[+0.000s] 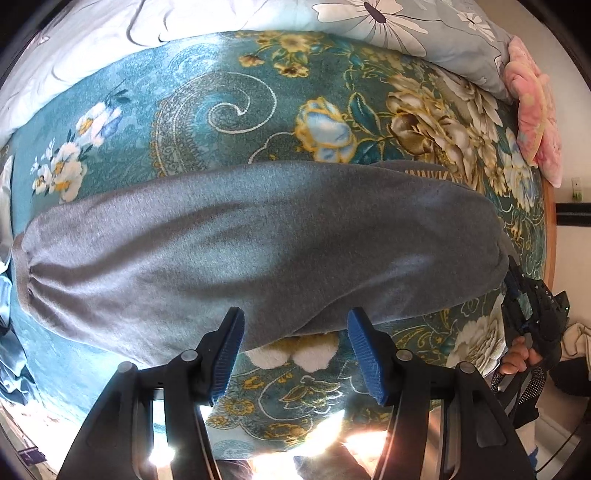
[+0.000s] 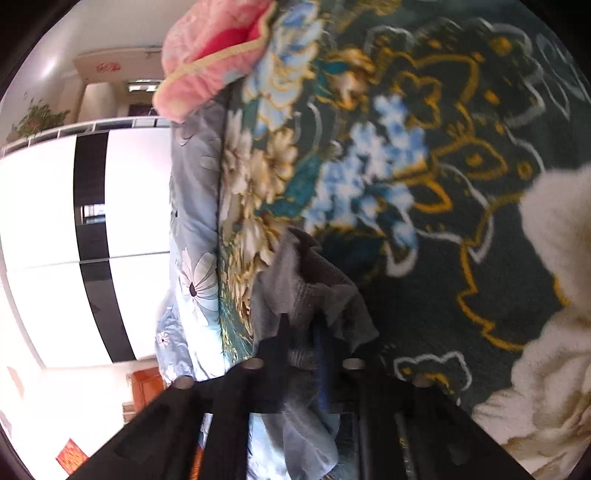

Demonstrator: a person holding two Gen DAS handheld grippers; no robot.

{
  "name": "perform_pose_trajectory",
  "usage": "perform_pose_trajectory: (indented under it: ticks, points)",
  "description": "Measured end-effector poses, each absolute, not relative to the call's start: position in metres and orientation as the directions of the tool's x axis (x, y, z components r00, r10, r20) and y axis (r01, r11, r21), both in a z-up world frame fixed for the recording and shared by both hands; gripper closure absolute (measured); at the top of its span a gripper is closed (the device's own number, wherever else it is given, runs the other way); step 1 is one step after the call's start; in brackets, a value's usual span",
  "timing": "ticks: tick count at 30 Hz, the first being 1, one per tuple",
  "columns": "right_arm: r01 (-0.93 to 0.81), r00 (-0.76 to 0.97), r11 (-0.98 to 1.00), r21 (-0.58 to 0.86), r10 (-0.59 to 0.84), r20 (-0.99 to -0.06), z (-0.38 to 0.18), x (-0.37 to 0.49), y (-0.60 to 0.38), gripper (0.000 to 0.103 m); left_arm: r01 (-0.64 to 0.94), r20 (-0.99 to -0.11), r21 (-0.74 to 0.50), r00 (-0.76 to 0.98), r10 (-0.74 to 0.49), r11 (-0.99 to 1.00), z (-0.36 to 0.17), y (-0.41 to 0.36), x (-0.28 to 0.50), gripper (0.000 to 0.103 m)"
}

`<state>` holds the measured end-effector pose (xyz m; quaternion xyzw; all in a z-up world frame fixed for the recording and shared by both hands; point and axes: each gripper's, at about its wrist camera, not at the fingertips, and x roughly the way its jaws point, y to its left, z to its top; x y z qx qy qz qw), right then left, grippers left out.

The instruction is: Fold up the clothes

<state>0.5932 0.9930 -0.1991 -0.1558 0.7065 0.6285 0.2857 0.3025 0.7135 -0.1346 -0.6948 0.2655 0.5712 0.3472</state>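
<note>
Grey fleece, the garment lies folded in a long band across a teal floral blanket on the bed. White lettering shows at its far right edge, upside down and too cut off to read. In the left wrist view the left claw hangs above the garment's near edge with its blue pads standing apart and nothing between them. At the right end of the band the right claw meets the cloth, a hand gripping its handle; small white letters on its black body are too small to make out. In the right wrist view, blurred, the right claw has its pads drawn together on bunched grey cloth. A pink cushion sits at the blanket's far corner, beside a pale flowered quilt.
</note>
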Motion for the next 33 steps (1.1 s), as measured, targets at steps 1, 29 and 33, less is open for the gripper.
perform_pose_trajectory:
  ticks: [1,29,33]
  points:
    - [-0.584,-0.789,0.134,0.801,0.140,-0.598,-0.193,0.589,0.995,0.096,-0.768,-0.978,-0.180,0.207,0.028,-0.615,-0.135,0.713,0.304,0.043]
    - [-0.595,-0.770,0.256,0.762,0.091,-0.632,-0.229,0.611,0.983,0.046,-0.800,-0.974,-0.165,0.224,-0.033,-0.577,-0.150,0.719,0.322,0.043]
    - [-0.529,-0.787,0.387,0.755,0.108,-0.607,-0.248,0.613,0.983,0.046,-0.810,-0.973,-0.166,0.228,-0.041,-0.562,-0.150,0.720,0.327,0.043]
